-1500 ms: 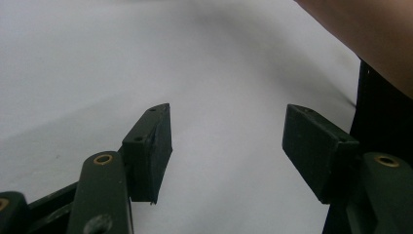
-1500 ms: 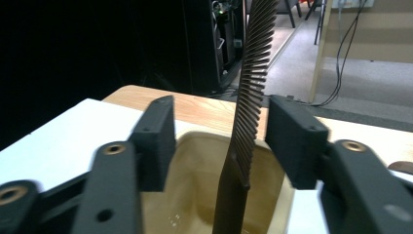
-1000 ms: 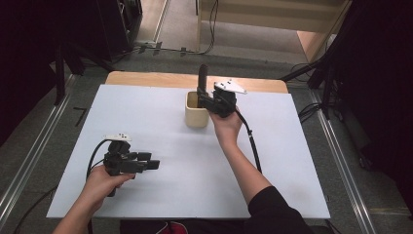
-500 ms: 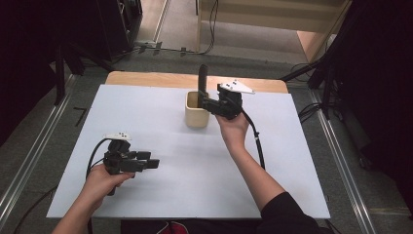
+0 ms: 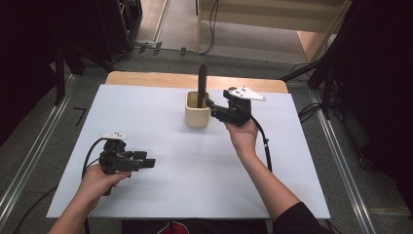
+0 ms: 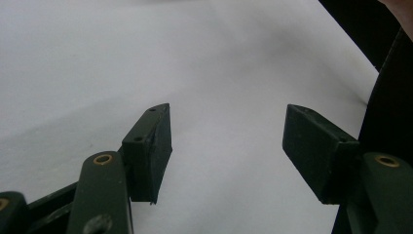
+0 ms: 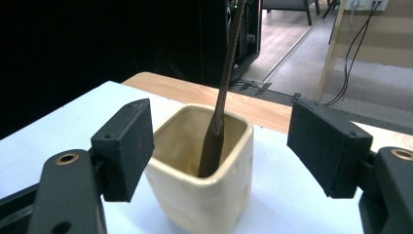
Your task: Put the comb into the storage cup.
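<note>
In the high view, a cream cup point(image 5: 197, 111) stands a little above the middle of the frame on the white table point(image 5: 160, 131), with a dark utensil point(image 5: 201, 84) standing in it, its handle rising well above the rim and leaning slightly. Just to the right of the cup sits the right gripper point(image 5: 210, 105), held in the person's right hand point(image 5: 242, 135), whose forearm runs down to the lower right of the frame. Its jaws point left toward the cup and have just been opening; they stand wide and clear of the utensil.

The right gripper view looks straight at the cup point(image 7: 204, 170), low in the middle of the frame, squarish with rounded corners and a glossy glaze. The utensil point(image 7: 219, 117) stands inside it, a flat dark blade at the bottom and a thin ridged shaft running up out of the top edge. The two black pads point(image 7: 124, 148) stand at either side of the picture, nearer the camera than the cup, and press on nothing (whether the left one brushes the cup wall I cannot tell).

At the lower left of the high view, the left gripper point(image 5: 150, 162) rests low over the table in the left hand point(image 5: 100, 179), pointing right. In the left gripper view its jaws are spread wide over bare white tabletop point(image 6: 97, 63), nothing between them.
</note>
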A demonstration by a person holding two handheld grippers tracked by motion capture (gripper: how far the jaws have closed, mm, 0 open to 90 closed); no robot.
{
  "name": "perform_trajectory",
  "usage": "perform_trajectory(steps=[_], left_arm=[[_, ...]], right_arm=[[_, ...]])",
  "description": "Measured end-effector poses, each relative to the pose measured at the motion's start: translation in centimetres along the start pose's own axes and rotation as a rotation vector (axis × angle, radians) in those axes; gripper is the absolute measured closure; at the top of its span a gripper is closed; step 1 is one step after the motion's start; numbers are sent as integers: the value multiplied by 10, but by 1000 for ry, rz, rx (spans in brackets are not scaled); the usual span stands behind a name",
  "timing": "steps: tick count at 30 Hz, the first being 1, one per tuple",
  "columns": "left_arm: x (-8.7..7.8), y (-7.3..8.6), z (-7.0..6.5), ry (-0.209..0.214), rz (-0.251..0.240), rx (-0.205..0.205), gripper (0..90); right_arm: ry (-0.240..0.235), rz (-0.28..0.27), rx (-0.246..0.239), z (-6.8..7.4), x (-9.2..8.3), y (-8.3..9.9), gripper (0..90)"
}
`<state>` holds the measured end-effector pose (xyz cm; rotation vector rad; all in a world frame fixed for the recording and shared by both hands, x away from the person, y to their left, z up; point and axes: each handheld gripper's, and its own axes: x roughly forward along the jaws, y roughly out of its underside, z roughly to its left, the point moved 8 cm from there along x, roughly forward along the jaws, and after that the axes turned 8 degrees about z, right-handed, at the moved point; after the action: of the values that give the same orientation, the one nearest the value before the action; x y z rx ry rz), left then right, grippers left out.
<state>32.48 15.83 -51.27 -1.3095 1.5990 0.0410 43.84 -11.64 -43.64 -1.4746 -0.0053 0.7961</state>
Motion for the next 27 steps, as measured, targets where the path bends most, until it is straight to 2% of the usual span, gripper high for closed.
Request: perform_trajectory(steps=[3, 6, 16, 27], left_arm=[[0, -1, 0, -2, -1, 1, 360], [1, -1, 0, -2, 1, 3, 361], [0, -1, 1, -2, 2, 6, 360], [-3, 0, 4, -2, 0, 3, 353]], right_arm=[[-14, 12, -12, -1, -8, 6, 234], [-9, 13, -41, -2, -15, 11, 234], [-29, 31, -43, -4, -28, 24, 234], [-50, 58, -40, -13, -43, 43, 234]])
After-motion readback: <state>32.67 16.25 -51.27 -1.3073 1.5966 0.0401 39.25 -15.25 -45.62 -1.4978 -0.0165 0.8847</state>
